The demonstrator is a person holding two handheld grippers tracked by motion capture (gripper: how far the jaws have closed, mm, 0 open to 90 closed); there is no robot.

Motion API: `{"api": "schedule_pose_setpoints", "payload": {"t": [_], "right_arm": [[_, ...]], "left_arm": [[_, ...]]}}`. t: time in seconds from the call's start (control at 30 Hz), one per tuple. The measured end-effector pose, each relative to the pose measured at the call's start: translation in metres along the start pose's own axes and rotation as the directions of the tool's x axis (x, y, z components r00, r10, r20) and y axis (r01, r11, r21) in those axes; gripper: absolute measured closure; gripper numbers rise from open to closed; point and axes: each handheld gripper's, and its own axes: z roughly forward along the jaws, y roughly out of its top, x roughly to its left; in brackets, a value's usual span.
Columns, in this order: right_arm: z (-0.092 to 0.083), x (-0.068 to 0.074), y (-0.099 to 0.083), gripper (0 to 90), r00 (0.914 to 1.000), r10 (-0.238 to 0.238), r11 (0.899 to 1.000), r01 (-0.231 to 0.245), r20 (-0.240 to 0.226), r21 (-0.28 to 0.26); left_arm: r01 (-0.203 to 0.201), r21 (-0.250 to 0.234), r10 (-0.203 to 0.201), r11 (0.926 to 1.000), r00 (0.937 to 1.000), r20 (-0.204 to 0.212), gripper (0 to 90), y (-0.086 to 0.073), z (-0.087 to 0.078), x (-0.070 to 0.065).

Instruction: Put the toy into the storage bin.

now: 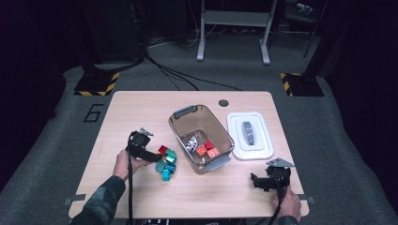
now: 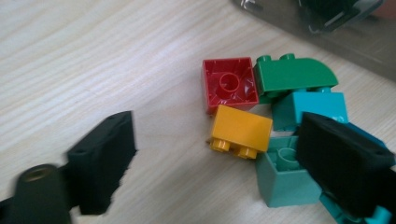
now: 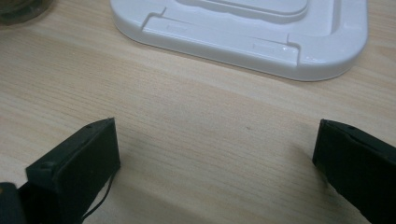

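Overhead light falls evenly on the pale tabletop [image 1: 141,108] in the high view, while the room around it sinks into near black. The white lid [image 3: 280,51] shows soft glare. In the left gripper view the near tool [image 2: 224,177] blurs, casting faint shadows; the bricks [image 2: 243,130] stay fairly sharp.

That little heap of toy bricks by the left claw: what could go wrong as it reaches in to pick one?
The bricks lie packed together: the yellow brick touches the red brick and a teal brick. The left gripper stands open with one jaw over the teal ones, so closing might catch two at once or push neighbours aside. A nudged brick could also slide toward the clear bin wall instead of being lifted.
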Motion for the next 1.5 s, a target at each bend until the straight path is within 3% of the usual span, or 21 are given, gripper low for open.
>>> {"api": "schedule_pose_setpoints", "payload": {"t": [0.03, 0.1, 0.3, 0.5, 1.03, 1.17, 1.5], "right_arm": [[0.0, 0.0, 0.0, 0.0, 1.0, 0.0, 1.0, 0.0, 0.0, 0.0], [0.0, -0.001, 0.0, 0.0, 1.0, -0.009, 1.0, 0.009, -0.003, -0.003], [0.0, -0.001, 0.0, 0.0, 0.9999, -0.011, 1.0, 0.011, -0.003, -0.003], [0.0, -0.001, 0.0, 0.0, 1.0, -0.009, 1.0, 0.009, -0.003, -0.003], [0.0, -0.001, 0.0, 0.0, 1.0, -0.009, 1.0, 0.009, -0.003, -0.003], [0.0, -0.001, 0.0, 0.0, 1.0, -0.009, 1.0, 0.009, -0.003, -0.003], [0.0, 0.0, 0.0, 0.0, 1.0, -0.007, 1.0, 0.007, -0.001, -0.003]], "left_arm": [[0.0, 0.007, 0.0, 1.0, 1.0, -0.007, 18.0, 0.0, 0.002, 0.0], [-0.005, 0.012, 0.005, 0.9999, 0.9996, 0.028, 25.9, 0.0, 0.006, 0.0], [-0.044, 0.02, 0.043, 0.9988, 0.9982, 0.042, 36.6, 0.004, 0.011, -0.005], [-0.051, 0.037, 0.05, 0.998, 0.9986, 0.02, 57.8, 0.004, 0.014, -0.007], [-0.043, 0.046, 0.044, 0.998, 0.9988, -0.02, 58.9, 0.004, 0.014, -0.006], [-0.033, 0.047, 0.033, 0.9983, 0.9994, -0.004, 59.1, 0.004, 0.012, -0.006], [-0.009, -0.011, 0.009, 0.9999, 1.0, 0.002, 59.2, 0.012, -0.015, 0.0]]}}
